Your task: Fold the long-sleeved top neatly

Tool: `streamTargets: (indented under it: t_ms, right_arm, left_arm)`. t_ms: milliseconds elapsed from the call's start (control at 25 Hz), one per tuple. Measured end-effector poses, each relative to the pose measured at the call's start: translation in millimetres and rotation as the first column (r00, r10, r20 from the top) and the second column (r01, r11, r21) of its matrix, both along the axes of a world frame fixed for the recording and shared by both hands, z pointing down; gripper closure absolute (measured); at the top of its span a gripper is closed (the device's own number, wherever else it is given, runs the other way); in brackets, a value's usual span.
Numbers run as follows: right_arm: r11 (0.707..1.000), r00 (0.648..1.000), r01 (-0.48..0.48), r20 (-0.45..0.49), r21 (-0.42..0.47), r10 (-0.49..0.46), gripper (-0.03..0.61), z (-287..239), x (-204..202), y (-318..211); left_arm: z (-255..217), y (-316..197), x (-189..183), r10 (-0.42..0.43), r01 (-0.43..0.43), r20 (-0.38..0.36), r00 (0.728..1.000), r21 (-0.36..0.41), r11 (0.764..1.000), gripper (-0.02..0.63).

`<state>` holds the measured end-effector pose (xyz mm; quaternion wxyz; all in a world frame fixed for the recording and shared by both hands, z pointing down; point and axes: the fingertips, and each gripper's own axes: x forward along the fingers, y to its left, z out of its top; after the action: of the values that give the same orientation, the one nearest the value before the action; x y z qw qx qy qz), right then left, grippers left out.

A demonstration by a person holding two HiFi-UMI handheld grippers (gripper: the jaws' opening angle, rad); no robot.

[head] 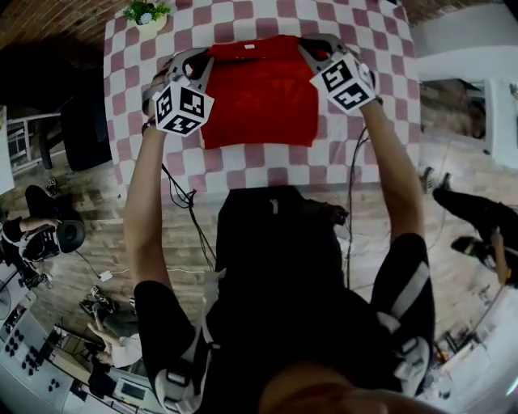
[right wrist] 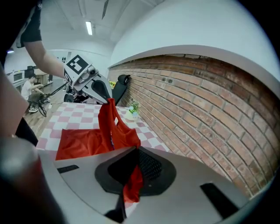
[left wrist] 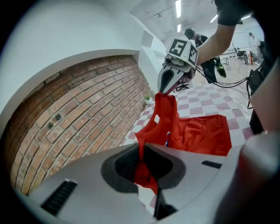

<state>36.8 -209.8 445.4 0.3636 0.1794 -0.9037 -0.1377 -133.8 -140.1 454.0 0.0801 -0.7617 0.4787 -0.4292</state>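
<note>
The red long-sleeved top (head: 259,101) hangs over the pink-and-white checked table (head: 267,170), raised at its far edge and draped toward me. My left gripper (head: 206,58) is shut on the top's far left corner. In the left gripper view, red cloth is pinched between the jaws of my left gripper (left wrist: 144,170). My right gripper (head: 310,47) is shut on the far right corner, and red cloth also fills the jaws of my right gripper (right wrist: 131,183). The top (left wrist: 197,135) stretches between them, with a white collar label showing.
A small potted plant (head: 146,14) stands at the table's far left corner. A brick wall (right wrist: 205,100) runs behind the table. A black chair (head: 85,129) sits left of it. Cables trail on the floor, where people crouch at the left and right.
</note>
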Motion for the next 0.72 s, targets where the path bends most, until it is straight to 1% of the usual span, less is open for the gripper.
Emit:
streamTargets:
  t_ms: [240, 360, 520, 720]
  right_arm:
    - [1.000, 1.000, 0.015, -0.013, 0.001, -0.015, 0.565, 16.6, 27.9, 62.7]
    - [1.000, 1.000, 0.012, -0.024, -0.012, -0.013, 0.565, 30.2, 39.7, 92.0]
    - [1.000, 0.999, 0.018, -0.028, -0.025, -0.018, 0.565, 43.0, 50.5, 119.3]
    - [0.999, 0.999, 0.029, -0.044, -0.034, -0.031, 0.565, 69.8, 60.1, 157.5]
  left_arm:
    - [9.2, 54.3, 24.6, 0.002, -0.002, 0.002, 1.000, 0.019, 1.000, 0.575]
    - [19.0, 78.9, 34.2, -0.004, 0.004, -0.011, 1.000, 0.017, 1.000, 0.575]
    - [28.7, 101.8, 43.8, -0.021, 0.022, -0.017, 1.000, 0.035, 0.999, 0.575]
    - [50.1, 136.9, 52.0, -0.031, 0.031, 0.005, 1.000, 0.058, 0.998, 0.575]
